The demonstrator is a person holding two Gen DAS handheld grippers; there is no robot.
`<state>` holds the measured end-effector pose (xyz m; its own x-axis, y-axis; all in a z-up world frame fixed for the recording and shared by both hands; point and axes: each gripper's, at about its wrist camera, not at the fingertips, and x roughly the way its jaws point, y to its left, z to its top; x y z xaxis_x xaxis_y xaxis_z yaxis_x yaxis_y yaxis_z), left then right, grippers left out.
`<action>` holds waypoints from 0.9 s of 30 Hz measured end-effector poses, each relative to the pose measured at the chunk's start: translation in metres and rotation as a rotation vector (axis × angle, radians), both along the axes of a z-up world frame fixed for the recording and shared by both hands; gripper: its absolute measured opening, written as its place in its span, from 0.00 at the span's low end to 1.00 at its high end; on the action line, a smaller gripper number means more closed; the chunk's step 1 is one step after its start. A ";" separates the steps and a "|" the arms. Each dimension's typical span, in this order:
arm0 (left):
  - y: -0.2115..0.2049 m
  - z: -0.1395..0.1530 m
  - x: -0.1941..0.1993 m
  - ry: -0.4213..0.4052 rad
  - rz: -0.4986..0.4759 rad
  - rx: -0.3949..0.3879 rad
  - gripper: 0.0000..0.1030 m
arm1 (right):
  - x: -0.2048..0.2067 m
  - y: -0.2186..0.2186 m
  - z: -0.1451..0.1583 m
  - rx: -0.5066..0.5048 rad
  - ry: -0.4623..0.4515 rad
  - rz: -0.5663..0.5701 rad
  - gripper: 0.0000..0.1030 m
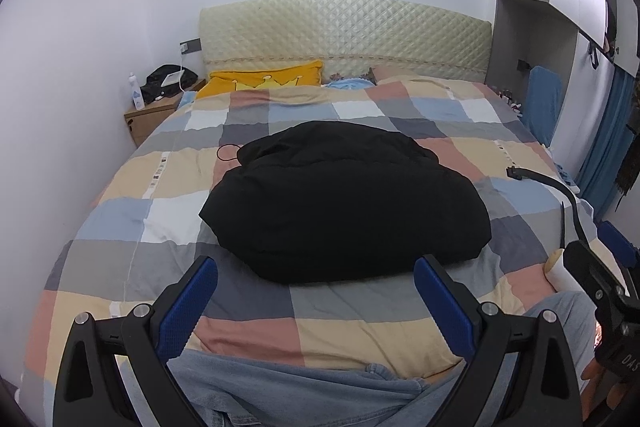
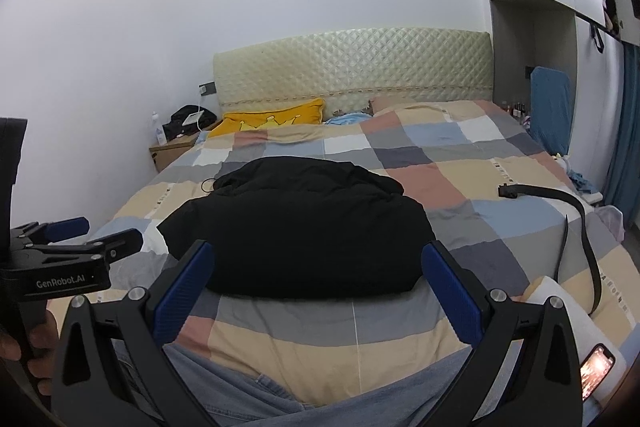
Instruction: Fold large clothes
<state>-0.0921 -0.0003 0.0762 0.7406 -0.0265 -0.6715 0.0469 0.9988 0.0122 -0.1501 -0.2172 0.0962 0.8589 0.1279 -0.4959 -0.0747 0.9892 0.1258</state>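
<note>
You are holding the left gripper (image 1: 316,291) with its jaws spread wide and nothing between them, above the near edge of the checked quilt (image 1: 168,183). The right gripper (image 2: 318,279) is likewise gaping wide and gripping nothing. The black garment (image 1: 344,199), bunched into a thick bundle, is lying at 12 o'clock from both grippers, mid-bed, just beyond the blue fingertips (image 2: 200,267). A black belt (image 2: 576,211) is lying at 2 o'clock, well apart from the garment. A lit phone (image 2: 596,371) is resting at 4 o'clock.
</note>
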 end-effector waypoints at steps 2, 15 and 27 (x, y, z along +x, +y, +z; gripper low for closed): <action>0.001 0.000 0.001 0.003 0.004 -0.004 0.97 | 0.000 -0.001 0.000 0.004 -0.001 -0.003 1.00; -0.004 0.002 0.000 0.002 -0.016 -0.011 0.97 | 0.002 -0.004 -0.001 0.015 0.006 -0.010 1.00; -0.003 0.002 0.000 -0.002 -0.002 -0.014 0.97 | 0.002 -0.007 -0.006 0.025 0.006 -0.022 1.00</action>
